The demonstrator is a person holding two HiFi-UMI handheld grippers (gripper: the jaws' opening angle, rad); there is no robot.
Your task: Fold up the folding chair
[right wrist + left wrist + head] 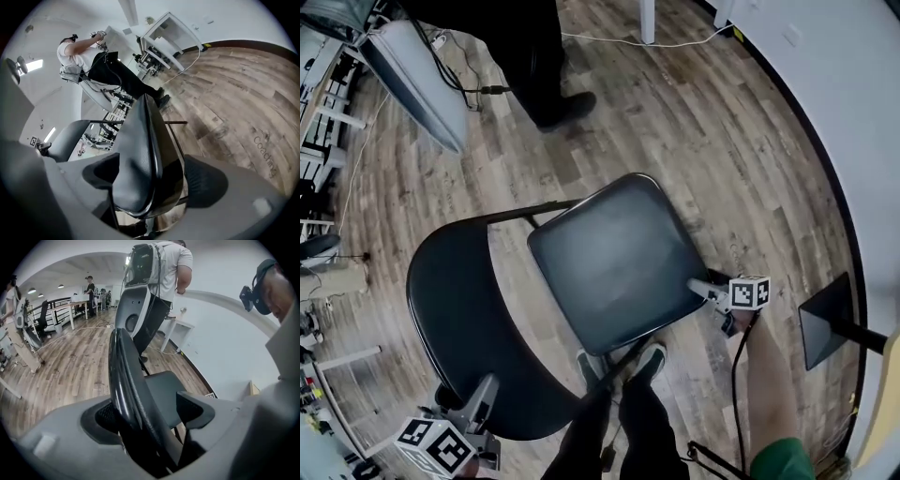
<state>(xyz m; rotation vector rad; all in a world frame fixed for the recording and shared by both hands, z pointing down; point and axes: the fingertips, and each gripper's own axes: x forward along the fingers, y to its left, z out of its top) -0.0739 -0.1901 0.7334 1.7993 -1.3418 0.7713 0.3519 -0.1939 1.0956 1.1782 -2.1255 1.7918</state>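
On the floor (722, 141), the unfolded folding chair (581, 281) is straddled by released fingers (194, 408): left gripper (478, 398) over the backrest (455, 319), right gripper (711, 298) over the seat edge (675, 309); judged stiff, weighty, best held there.

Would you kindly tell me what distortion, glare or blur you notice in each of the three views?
Head view: fisheye bends the floor planks into arcs; soft sheen on the seat. Left gripper view: black corners, a bright streak along the backrest rim. Right gripper view: black corners too, floor planks curved, a ceiling light blown out at left.
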